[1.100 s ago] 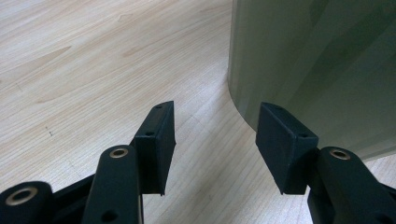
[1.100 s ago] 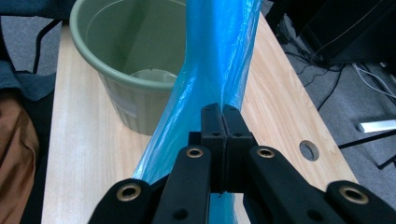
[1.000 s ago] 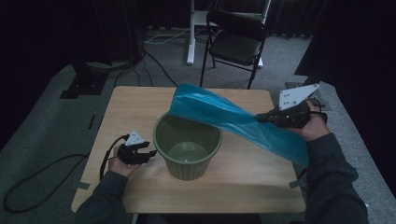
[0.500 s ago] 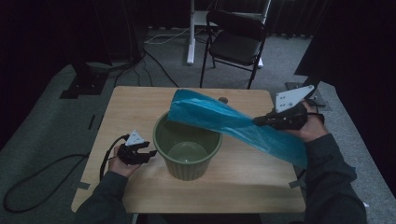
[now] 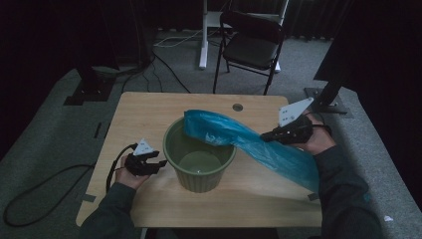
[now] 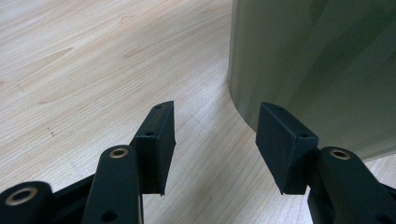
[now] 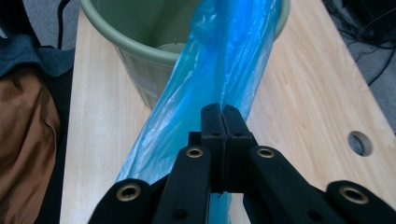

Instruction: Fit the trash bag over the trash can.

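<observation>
right tongs clenched on the blue plastic bag, jaws pressed flat together with the film pinched between them. in the high view the right tongs sit above the table's right half, grey plate up, held by the right hand. the bag runs as a long twisted strip: one end draped over the far rim of the green bucket and dipping into its mouth, the rest sloping down past the tongs to the right forearm near the table's right edge.

left tongs released, jaws apart with bare wood between them, nothing held. the bucket wall stands just beside the right-hand jaw; touching or not, cannot tell. in the high view the left tongs rest low at the table, just left of the bucket, cable looping behind the left hand.

bucket upright near the middle of the table, looks empty inside apart from the bag end. small round hole in the tabletop near the far edge. beyond the table: a black folding chair, a white stand leg, cables on grey carpet.
</observation>
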Demonstrator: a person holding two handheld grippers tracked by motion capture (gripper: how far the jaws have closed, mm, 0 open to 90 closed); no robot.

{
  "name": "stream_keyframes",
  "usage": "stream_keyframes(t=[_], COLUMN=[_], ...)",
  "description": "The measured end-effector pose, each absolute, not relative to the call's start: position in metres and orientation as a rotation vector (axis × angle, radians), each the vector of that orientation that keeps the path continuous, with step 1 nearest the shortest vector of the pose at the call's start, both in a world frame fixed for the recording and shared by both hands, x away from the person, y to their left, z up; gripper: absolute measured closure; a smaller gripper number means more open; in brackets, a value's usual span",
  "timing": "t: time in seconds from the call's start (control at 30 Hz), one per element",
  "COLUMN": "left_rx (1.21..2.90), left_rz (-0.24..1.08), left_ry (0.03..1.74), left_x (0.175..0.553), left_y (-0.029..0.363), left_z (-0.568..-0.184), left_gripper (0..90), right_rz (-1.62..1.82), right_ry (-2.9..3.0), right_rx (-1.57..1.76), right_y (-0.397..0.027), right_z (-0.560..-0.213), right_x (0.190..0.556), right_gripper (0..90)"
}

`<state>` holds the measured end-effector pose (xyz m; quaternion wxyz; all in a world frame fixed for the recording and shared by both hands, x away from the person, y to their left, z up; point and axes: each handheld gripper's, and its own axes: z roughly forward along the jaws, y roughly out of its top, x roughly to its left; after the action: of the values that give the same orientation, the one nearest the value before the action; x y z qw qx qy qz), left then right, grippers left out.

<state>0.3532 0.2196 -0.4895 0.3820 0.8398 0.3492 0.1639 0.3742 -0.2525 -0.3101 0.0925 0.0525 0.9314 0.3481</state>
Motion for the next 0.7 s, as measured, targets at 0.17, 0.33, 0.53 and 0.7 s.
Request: stream_keyframes(t=[0.17, 0.33, 0.53, 0.7], left_rx=[2.142, 2.141, 2.139, 2.139], left_rz=[0.418, 0.419, 0.419, 0.419], left_ry=[0.891, 0.891, 0.889, 0.888], left_x=[0.353, 0.353, 0.353, 0.353], left_y=[0.220, 0.220, 0.220, 0.219], left_z=[-0.489, -0.489, -0.489, -0.489], left_gripper=[47.0, 47.0, 47.0, 47.0], right_rz=[1.027, 1.023, 1.025, 1.045], right_ry=[2.795, 2.818, 2.820, 2.806], right_rx=[0.138, 0.116, 0.105, 0.092], right_y=[-0.243, -0.233, -0.227, -0.224], right_z=[-0.320, -0.327, -0.328, -0.322], right_x=[0.377, 0.379, 0.380, 0.380], right_gripper=[89.6, 89.5, 89.5, 89.5])
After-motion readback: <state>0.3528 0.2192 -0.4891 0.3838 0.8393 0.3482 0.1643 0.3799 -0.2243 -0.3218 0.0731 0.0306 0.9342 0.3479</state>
